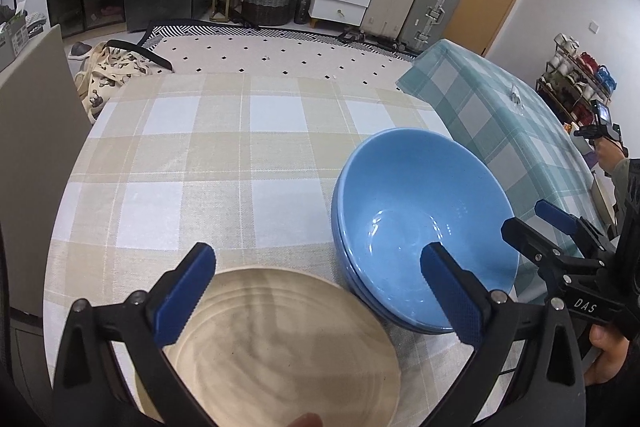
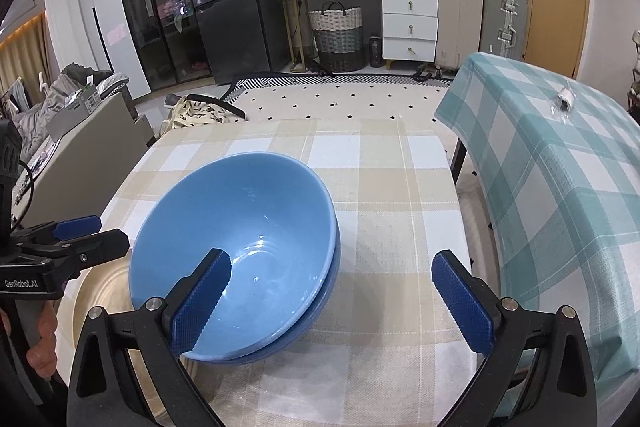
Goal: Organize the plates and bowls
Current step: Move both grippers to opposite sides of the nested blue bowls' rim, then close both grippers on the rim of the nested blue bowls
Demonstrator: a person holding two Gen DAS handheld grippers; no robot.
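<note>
Blue nested bowls [image 1: 424,223] touch the beige plate's [image 1: 280,343] rim; both tongs released.

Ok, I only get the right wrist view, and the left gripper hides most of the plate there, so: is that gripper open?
Observer: Yes. In the left wrist view, the left gripper is wide open and holds nothing.
Operator: Where is the plate relative to it?
Observer: The beige plate lies below it. In the picture, the gripper's left finger overlaps the plate's rim and the right finger overlaps the stacked blue bowls.
Operator: Anything on the plate?
Observer: Nothing on it, though it looks blurred.
</note>
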